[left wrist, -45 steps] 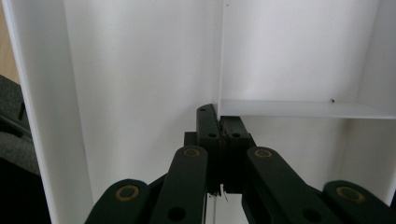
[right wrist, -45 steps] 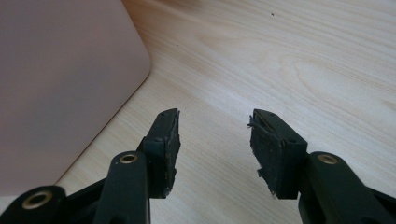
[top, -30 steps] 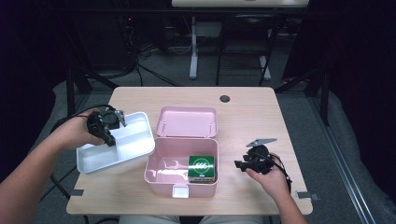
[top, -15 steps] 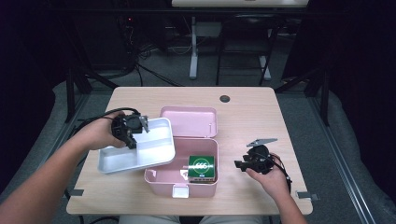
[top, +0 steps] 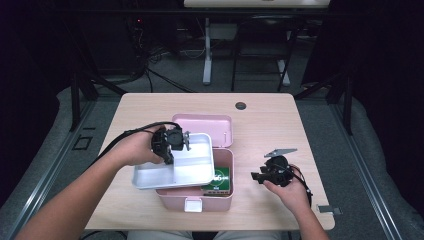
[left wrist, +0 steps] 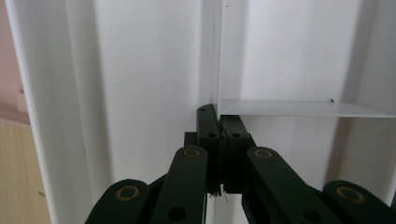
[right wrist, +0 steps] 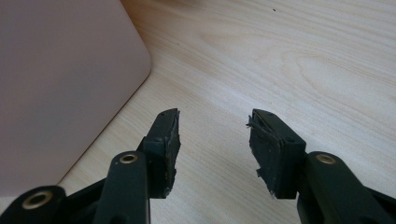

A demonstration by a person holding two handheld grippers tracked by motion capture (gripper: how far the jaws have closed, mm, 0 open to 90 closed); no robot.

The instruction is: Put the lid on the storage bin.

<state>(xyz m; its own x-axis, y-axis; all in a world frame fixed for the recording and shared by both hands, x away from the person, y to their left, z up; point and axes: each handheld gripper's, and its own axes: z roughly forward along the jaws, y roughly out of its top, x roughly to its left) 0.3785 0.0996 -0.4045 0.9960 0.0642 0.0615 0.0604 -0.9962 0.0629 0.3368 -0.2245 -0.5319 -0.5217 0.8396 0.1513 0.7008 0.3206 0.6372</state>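
- My left gripper (top: 172,142) is pinching the thin middle wall of the white tray (top: 192,167). Its jaws are pressed tight on that wall, as my left gripper view shows (left wrist: 219,135).
- A second ago the white tray sat on the table, off to the side of the pink box (top: 220,192). Now I have carried it across, and it hangs over the open box, a bit tilted.
- That means the tray is nearly where it goes. I think the next job is to lower it flat into the box.
- Under the tray's far edge from my left gripper, a green packet (top: 220,180) peeks out inside the box.
- My right gripper (top: 260,176) has not moved. Its jaws are spread with nothing between them, just above the wooden table (right wrist: 289,60), beside the box's rounded corner (right wrist: 70,79).
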